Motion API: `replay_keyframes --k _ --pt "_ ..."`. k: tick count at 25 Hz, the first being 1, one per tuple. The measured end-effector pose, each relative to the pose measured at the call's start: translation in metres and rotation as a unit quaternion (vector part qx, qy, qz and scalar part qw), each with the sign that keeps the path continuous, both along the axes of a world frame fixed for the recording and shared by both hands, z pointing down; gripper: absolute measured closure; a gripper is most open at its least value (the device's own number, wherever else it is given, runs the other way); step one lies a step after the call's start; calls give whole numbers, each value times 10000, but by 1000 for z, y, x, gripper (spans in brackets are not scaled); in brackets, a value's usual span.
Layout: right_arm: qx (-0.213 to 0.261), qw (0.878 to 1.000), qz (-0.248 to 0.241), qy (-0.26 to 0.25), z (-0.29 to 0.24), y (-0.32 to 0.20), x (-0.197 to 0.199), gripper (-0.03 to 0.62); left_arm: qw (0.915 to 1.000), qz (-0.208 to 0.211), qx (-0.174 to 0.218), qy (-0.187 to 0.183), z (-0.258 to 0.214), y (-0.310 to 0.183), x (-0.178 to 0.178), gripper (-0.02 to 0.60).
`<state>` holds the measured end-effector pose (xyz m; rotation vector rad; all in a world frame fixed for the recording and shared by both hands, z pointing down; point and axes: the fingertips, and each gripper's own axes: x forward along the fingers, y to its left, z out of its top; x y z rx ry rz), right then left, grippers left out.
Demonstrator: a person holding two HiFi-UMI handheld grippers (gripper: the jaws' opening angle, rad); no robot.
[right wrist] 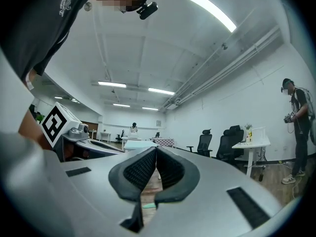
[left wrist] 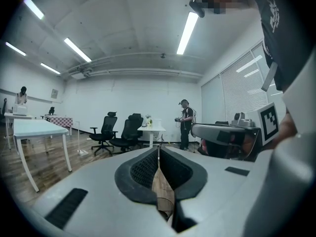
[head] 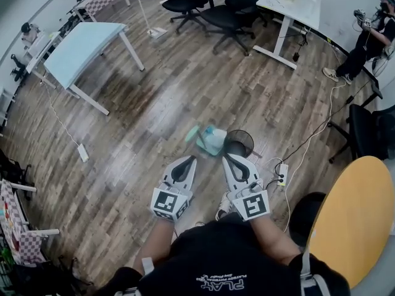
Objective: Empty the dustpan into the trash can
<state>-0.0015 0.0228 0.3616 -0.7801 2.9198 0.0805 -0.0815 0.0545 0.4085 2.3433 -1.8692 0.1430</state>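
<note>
- My left tongs [head: 189, 160] are closed tip to tip, with nothing between them.
- My right tongs [head: 228, 157] are closed and empty too, level with the left pair.
- The pale teal plastic dustpan [head: 208, 139] lies on the brown wooden plank floor [head: 154, 103], in its open middle, just ahead of both tongs.
- The round black mesh trash can [head: 239, 142] stands just beside the dustpan, on my right.

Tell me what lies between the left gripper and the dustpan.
Only bare wood floor separates the left gripper from the dustpan, seen in the head view.
</note>
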Motion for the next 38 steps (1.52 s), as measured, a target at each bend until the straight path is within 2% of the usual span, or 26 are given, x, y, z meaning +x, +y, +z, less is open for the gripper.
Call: replay_keyframes --k 9,17,25,33,36,38 --pt "-31 10000 -88 -24 7 -44 -6 571 9998 -104 -170 -51 13 -48 -3 557" --pt "-107 9999 23 106 18 -75 -34 571 9996 35 -272 4 27 -80 -28 557" --pt "-151 9985 453 261 24 -115 -74 571 9980 533 -328 -75 34 -127 -72 557" --pt "-294 9926 1137 309 34 -150 -108 571 9926 1156 -373 -16 46 -169 -111 557" --pt "-105 9892 1386 462 35 -158 -115 571 9895 1380 -439 -17 53 -182 -122 557" --pt "173 9860 1470 765 40 -161 -116 571 9872 1519 -482 -29 58 -188 -126 557"
